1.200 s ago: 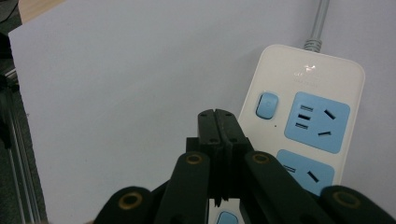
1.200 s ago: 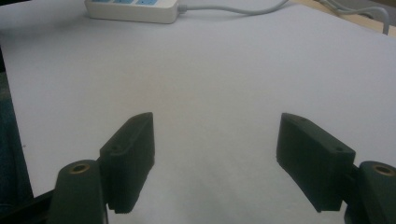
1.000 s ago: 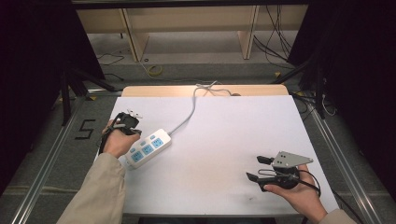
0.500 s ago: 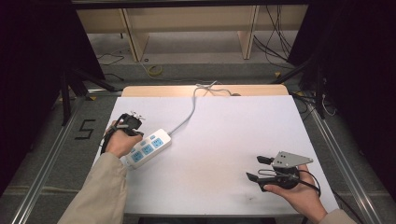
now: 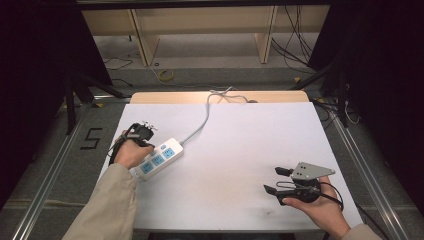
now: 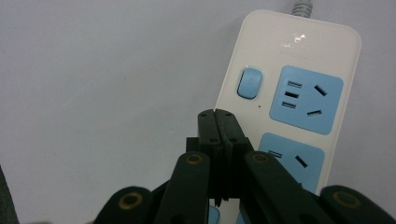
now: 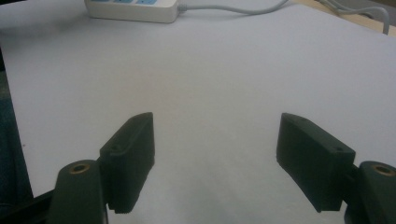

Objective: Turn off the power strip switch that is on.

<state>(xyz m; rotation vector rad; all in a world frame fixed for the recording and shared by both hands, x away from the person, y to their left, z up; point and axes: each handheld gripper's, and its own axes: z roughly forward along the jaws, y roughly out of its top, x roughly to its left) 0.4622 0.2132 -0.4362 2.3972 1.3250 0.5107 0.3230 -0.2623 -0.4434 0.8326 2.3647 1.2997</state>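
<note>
At the white sheet's left edge lay the power strip; the left gripper, jaws pressed together and empty, hovered over it, while the right gripper gaped wide, holding nothing, well apart

Right gripper jaws wide apart over white table, power strip far off
</note>
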